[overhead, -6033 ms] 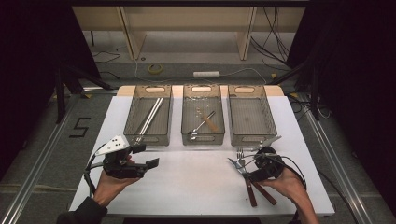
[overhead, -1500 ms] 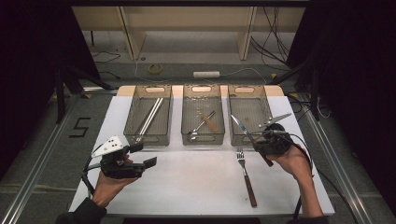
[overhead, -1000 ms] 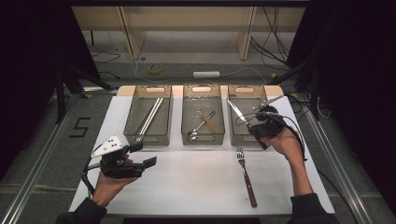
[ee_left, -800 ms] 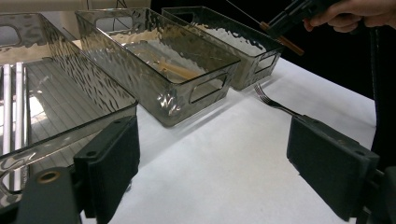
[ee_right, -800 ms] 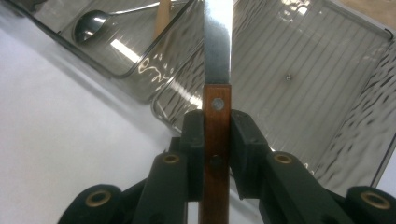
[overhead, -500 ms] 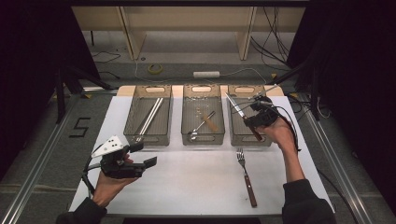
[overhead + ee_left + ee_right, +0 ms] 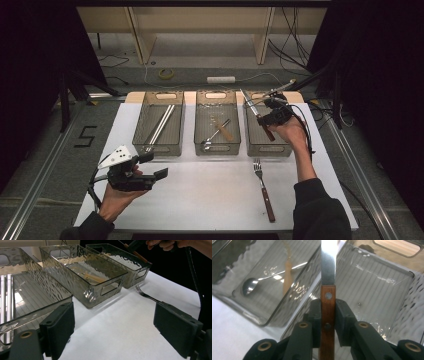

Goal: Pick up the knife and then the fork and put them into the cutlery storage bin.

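Right gripper [image 7: 327, 312] clamps the wooden-handled knife [image 7: 328, 285] between its fingers, held over the right bin [image 7: 266, 145]. Left gripper [image 7: 112, 327] is open, holding nothing. Handle rivets read clearly in the right gripper view; the high view adds the fork [image 7: 263, 187] in front of that bin.

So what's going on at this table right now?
A person is sorting cutlery into three clear bins. The right gripper has its fingers shut on a wooden-handled knife, held over the right-hand bin. The left gripper hovers open and empty above the table. A fork lies on the table in front of the bins, and the middle bin holds a spoon.
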Action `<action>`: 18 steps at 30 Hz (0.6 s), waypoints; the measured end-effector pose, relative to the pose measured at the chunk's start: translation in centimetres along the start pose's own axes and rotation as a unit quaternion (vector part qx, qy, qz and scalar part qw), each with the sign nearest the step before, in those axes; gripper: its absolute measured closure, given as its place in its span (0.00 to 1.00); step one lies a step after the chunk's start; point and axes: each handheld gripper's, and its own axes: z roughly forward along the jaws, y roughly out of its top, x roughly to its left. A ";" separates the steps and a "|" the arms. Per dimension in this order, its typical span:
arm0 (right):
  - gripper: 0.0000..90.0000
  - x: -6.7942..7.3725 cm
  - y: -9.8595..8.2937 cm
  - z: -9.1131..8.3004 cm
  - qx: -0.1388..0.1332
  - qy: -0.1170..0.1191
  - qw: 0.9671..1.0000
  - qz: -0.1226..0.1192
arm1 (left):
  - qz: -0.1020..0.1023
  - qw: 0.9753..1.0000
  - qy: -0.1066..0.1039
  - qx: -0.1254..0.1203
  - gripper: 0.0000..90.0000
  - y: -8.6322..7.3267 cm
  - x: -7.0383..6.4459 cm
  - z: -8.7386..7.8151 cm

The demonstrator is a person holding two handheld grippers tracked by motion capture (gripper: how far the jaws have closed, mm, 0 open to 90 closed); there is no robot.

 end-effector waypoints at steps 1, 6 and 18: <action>0.86 -0.1 0.0 0.2 0.000 -0.001 1.000 0.006 | 0.000 1.000 0.000 0.000 0.19 0.0 0.0 0.0; 0.86 -0.6 0.2 0.9 0.004 -0.016 1.000 0.017 | 0.000 1.000 0.000 -0.001 0.19 0.0 0.0 0.0; 0.86 -1.3 0.0 2.5 0.019 -0.030 0.998 0.046 | 0.002 1.000 0.000 -0.001 0.19 0.0 0.0 -0.1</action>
